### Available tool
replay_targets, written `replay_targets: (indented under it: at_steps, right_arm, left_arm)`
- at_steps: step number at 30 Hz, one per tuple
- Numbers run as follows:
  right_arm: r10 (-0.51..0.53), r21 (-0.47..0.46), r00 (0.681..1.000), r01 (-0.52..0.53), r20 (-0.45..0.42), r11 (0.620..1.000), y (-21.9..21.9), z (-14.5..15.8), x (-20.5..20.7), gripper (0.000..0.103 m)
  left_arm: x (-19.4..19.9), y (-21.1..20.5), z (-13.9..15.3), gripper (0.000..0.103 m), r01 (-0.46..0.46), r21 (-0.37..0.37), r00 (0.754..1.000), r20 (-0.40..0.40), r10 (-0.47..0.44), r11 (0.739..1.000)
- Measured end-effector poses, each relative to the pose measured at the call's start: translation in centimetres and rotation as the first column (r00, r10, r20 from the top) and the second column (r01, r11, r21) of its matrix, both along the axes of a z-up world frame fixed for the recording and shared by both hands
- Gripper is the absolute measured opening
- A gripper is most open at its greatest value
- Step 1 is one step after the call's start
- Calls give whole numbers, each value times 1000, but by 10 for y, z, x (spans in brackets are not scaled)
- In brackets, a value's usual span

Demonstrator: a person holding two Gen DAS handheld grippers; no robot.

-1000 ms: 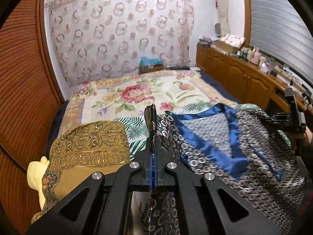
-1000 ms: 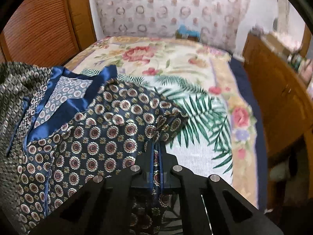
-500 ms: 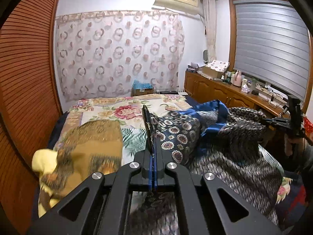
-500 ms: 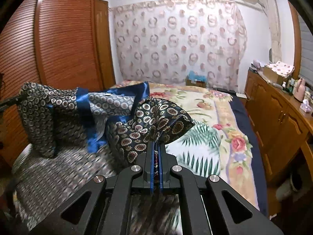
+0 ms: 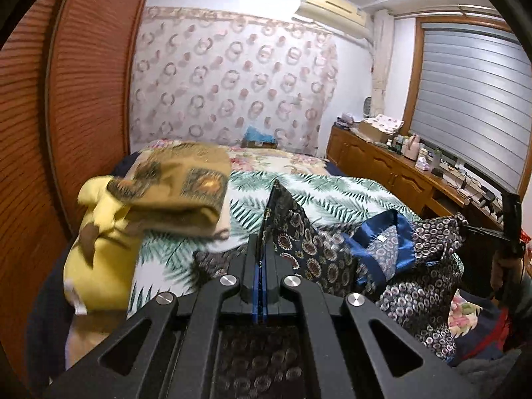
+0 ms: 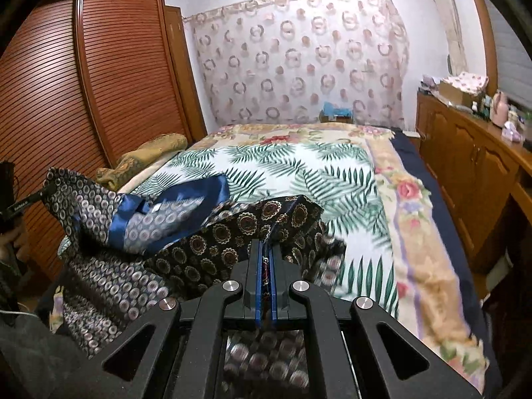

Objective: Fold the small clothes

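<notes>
With both grippers clamped on the patterned shirt (image 6: 186, 232), I hold it above the near end of the bed (image 6: 332, 173): left gripper (image 5: 261, 232) on one corner, right gripper (image 6: 265, 259) on another.

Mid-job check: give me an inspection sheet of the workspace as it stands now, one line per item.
Surface: bed with a floral and palm-leaf blanket.
Job's things: dark patterned garment with blue trim, lifted and bunched over the near side of the bed.
Clutter: folded gold cloth on a yellow pillow at the bed's side.
Grippers: left gripper and right gripper each shut on the garment's edge.
Cables: some on the sideboard under the window; details unclear.
Surroundings: slatted wooden wardrobe, ring-patterned curtain, air conditioner.
</notes>
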State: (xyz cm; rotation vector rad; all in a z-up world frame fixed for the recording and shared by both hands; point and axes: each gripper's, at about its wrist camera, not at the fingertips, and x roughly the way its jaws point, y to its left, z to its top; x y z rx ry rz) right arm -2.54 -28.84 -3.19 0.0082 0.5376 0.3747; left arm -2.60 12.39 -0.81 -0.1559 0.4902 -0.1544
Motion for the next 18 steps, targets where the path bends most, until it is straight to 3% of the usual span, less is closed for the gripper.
replay_targets:
  at_steps: [6, 13, 18]
  right_arm:
    - [9, -36, 1000, -9, 13, 999, 2, 16, -10, 3]
    - [47, -86, 997, -42, 56, 995, 17, 35, -40, 3]
    - [61, -102, 998, -58, 27, 993, 20, 23, -53, 3]
  left_arm:
    - [-17, 7, -7, 2, -27, -4, 999, -37, 27, 1000]
    - [-39, 10, 5, 2, -35, 17, 999, -14, 35, 999]
    - [-33, 5, -15, 2, -30, 58, 996, -81, 35, 998]
